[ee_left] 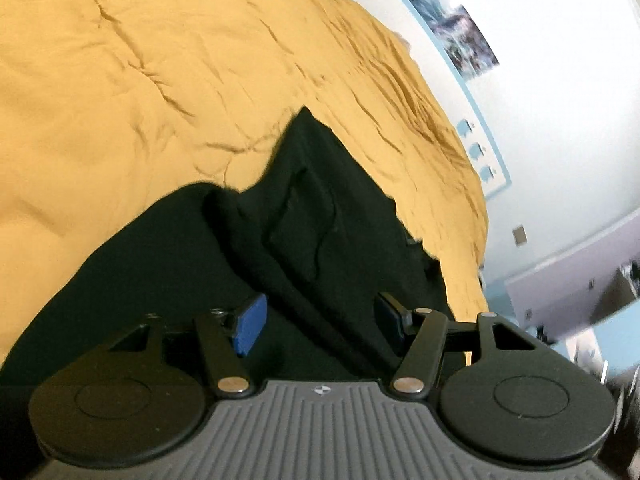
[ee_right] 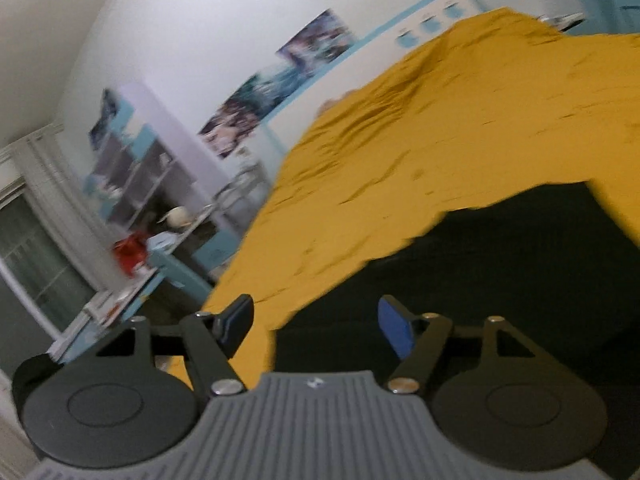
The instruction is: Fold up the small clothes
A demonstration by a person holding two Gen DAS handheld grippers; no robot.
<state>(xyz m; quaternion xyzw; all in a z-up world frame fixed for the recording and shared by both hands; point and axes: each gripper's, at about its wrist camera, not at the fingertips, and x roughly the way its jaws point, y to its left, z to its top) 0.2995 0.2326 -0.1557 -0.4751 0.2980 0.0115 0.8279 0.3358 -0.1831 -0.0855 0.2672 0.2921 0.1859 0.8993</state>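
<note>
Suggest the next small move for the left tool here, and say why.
Probably lower the left tool and close on the raised fold of the black garment beneath it: its jaws are open, nothing is held, and the garment lies rumpled on the yellow bedspread.

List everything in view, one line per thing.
black garment: one, black, rumpled on the bedspread, just ahead of both tongs
bedspread: one, mustard yellow, wrinkled, covering the bed
posters: several, blue-toned, in a row on the white wall
shelf unit: one, blue and white, against the wall left of the bed, contents blurred
red object: one, red, on a low surface by the shelves, too blurred to identify
left tongs: one, black with blue pads, open, empty
right tongs: one, black with blue pads, open, empty
</note>
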